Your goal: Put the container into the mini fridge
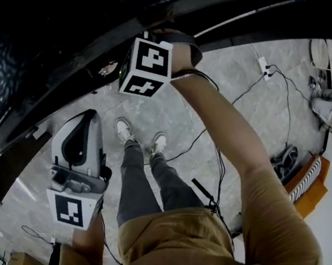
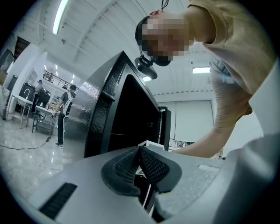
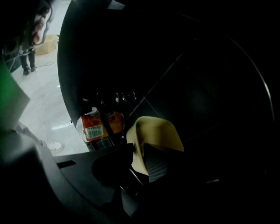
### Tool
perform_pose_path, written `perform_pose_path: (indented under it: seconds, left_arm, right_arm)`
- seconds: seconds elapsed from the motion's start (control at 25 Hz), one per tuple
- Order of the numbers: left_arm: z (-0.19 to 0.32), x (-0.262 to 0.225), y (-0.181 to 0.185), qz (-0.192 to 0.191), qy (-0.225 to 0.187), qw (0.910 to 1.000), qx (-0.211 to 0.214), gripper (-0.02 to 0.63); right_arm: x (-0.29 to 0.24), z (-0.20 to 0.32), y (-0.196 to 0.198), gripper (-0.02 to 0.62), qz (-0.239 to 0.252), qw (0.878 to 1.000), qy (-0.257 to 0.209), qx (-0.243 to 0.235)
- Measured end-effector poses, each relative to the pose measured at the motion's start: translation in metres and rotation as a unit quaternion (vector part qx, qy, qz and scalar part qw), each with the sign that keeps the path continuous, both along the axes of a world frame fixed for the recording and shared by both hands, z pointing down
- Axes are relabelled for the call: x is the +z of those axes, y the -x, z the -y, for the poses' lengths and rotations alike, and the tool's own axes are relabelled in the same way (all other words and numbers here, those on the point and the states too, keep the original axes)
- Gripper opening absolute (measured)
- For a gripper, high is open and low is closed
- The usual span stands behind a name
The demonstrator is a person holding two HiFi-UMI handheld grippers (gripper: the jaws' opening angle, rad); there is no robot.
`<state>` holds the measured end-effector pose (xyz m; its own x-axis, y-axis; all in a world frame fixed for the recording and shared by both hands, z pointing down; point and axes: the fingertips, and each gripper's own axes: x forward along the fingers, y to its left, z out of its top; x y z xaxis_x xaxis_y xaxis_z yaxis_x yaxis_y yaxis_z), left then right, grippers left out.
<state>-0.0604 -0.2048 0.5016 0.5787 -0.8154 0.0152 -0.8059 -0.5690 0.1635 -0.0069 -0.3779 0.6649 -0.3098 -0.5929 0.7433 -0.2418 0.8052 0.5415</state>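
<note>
Left hand-held gripper (image 2: 139, 149): held low at the person's left side, pointing level toward the mini fridge (image 2: 89, 113). Its jaws are shut together with nothing between them. The fridge door (image 2: 166, 127) is open and the interior is dark.

White shoes (image 1: 123, 129) on the pale floor (image 1: 231, 72), with cables (image 1: 251, 87) trailing across it.

Right hand-held gripper (image 3: 138, 151): inside the fridge, angled downward. Jaws are parted, and the thin wall of the tan container (image 3: 157, 131) stands between them with the ribbed pad just beside it; no squeeze evident. The container sits inside the fridge cavity. To its left is a red-labelled package (image 3: 94, 127) with a barcode, behind a dark rail.
</note>
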Motion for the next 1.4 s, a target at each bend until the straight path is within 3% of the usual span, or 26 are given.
perform_pose_path:
  seconds: [0.16, 0.48, 0.64, 0.84, 1.04, 1.4]
  left_arm:
    - [-0.001, 0.001, 0.000, 0.000, 0.000, 1.0000, 0.001, 0.002]
    - [-0.002, 0.004, -0.001, -0.008, 0.003, 1.0000, 0.005, 0.002]
    - [-0.005, 0.006, -0.003, -0.012, -0.001, 0.9999, 0.008, 0.002]
    - [-0.006, 0.006, 0.001, -0.013, -0.005, 0.9999, 0.006, 0.002]
    - [-0.017, -0.008, -0.018, -0.011, -0.015, 0.9998, 0.006, 0.002]
    - [-0.033, -0.027, -0.028, -0.018, -0.027, 0.9995, -0.005, 0.002]
  right_arm:
    - [0.002, 0.002, -0.002, 0.119, 0.001, 1.000, 0.007, 0.011]
    - [0.005, -0.012, 0.003, 0.153, -0.006, 1.000, 0.029, 0.007]
    - [0.000, -0.016, 0.001, 0.155, -0.006, 1.000, 0.006, 0.006]
    - [-0.008, -0.019, 0.000, 0.115, -0.013, 1.000, -0.016, 0.002]
    - [-0.025, -0.037, -0.025, 0.022, -0.007, 0.999, -0.033, 0.005]
    - [-0.047, -0.070, -0.043, 0.002, 0.006, 0.999, -0.028, 0.014]
